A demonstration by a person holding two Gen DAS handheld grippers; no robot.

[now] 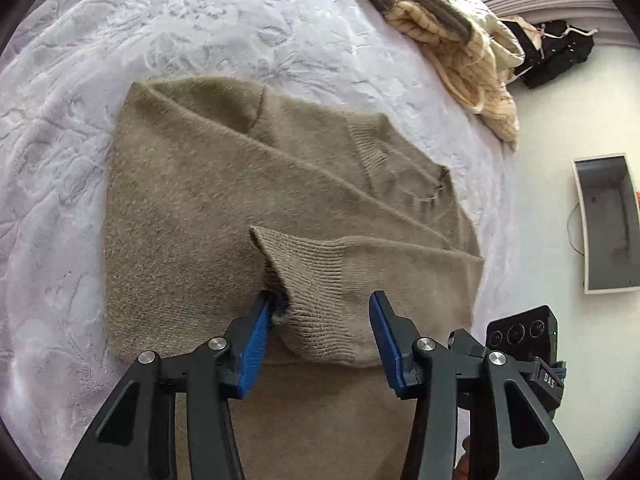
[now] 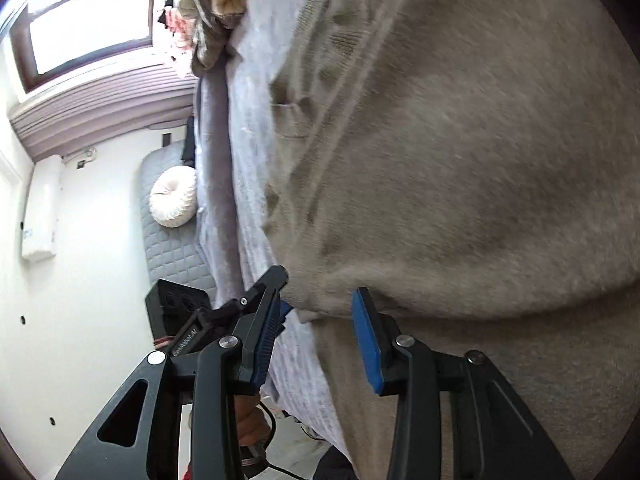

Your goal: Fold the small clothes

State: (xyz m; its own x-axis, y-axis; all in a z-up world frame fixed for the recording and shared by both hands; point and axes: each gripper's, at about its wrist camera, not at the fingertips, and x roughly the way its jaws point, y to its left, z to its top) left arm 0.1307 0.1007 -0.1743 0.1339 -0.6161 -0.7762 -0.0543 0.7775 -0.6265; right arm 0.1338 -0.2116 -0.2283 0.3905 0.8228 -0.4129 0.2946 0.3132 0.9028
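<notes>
A tan knitted sweater (image 1: 224, 184) lies spread on the pale embossed bedspread (image 1: 120, 40). One sleeve is folded across the body, its ribbed cuff (image 1: 316, 280) lying between the blue pads of my left gripper (image 1: 322, 300), which is open just above it. In the right wrist view the sweater (image 2: 460, 140) fills most of the frame. My right gripper (image 2: 320, 300) is open around a folded edge (image 2: 320, 304) of the sweater near the bed's side. The other gripper's body (image 2: 180, 312) shows at the left.
A pile of cream and grey clothes (image 1: 452, 24) lies at the far right of the bed. Dark clothing (image 1: 560, 52) and a grey tray (image 1: 608, 220) sit on the white floor beyond the bed edge. A round white cushion (image 2: 174, 196) rests by the quilted headboard.
</notes>
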